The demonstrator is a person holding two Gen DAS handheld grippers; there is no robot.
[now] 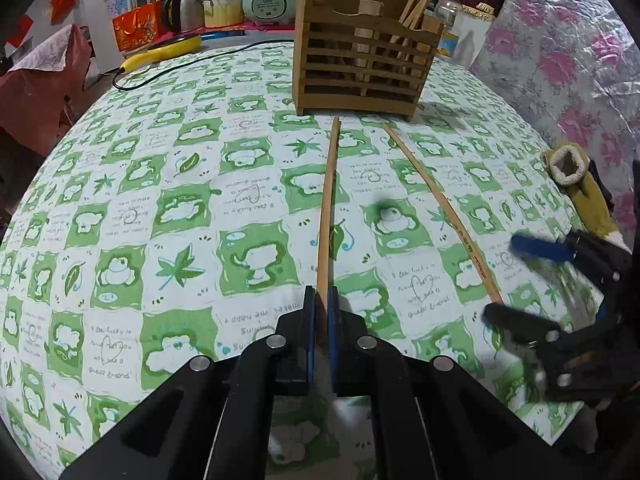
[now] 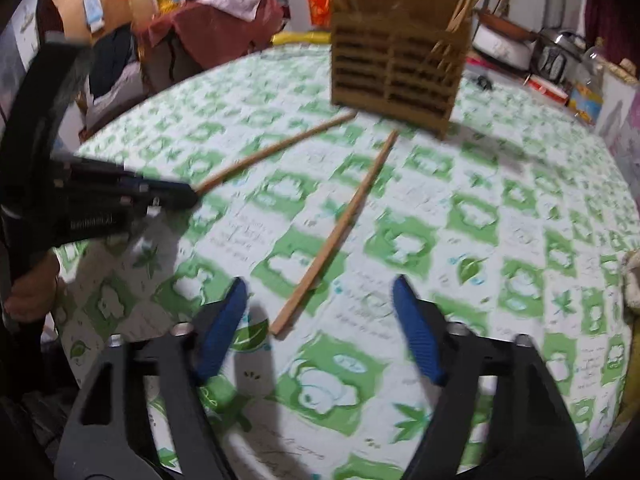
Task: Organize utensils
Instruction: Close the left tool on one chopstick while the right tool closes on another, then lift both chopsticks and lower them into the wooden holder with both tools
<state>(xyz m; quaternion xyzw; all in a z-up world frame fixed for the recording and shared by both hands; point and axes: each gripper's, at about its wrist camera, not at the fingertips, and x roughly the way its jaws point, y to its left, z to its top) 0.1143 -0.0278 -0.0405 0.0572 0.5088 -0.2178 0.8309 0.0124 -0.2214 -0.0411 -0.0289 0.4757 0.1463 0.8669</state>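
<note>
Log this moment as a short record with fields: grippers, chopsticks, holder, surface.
left gripper: shut on one wooden chopstick
right gripper: open, near end of second wooden chopstick between its jaws, not gripped
slatted wooden utensil holder: upright, chopsticks inside
surface: green and white checked tablecloth

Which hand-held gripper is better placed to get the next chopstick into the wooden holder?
Left. The left hand-held gripper is already shut on one chopstick aimed at the wooden holder; the right hand-held gripper is open around the second chopstick, not gripping.
</note>
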